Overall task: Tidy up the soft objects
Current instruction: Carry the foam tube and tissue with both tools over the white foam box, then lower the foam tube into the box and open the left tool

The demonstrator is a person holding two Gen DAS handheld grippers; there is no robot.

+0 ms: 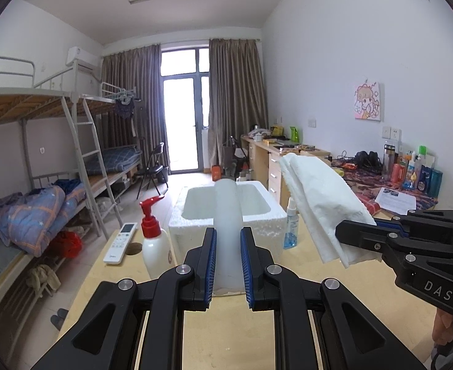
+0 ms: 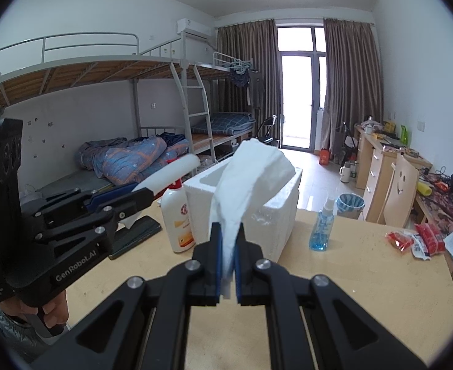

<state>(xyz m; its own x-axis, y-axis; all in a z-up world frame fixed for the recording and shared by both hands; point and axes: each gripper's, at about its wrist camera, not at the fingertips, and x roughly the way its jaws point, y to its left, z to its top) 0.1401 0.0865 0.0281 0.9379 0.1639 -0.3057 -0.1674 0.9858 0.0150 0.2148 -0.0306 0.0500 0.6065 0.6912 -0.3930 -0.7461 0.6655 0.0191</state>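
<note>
remote (image 1: 121, 243): white, lying flat on the table (image 1: 226, 330), far left of the foam box (image 1: 226, 215); sits near the table's left edge
lotion bottle (image 1: 154, 246): white with a red pump, standing upright just left of the foam box; in the right wrist view it's right up against the box's left wall, can't tell if it actually touches
dark flat thing (image 2: 140, 234): lies on the table left of the foam box, partly under the left claw in the right wrist view; can't tell what it is
left claw (image 1: 228, 265): clenched on a white foam roll (image 1: 228, 225); roll sticks forward past the pads and its far end hangs over the foam box opening, raised above the table
foam box: white styrofoam, open top, inside looks bare as far as I can see; stands on the table dead ahead of both claws
right claw (image 2: 228, 262): clamped tight on a folded white cloth (image 2: 251, 178); the cloth fans up and out from the pads, raised above the table, its bulk in front of the foam box's near right corner in the right wrist view
spray bottle (image 1: 290, 228): clear with blue liquid, upright on the table just right of the foam box, apart from it
red snack packets (image 2: 417, 240): on the table well to the right of the foam box, past the spray bottle
</note>
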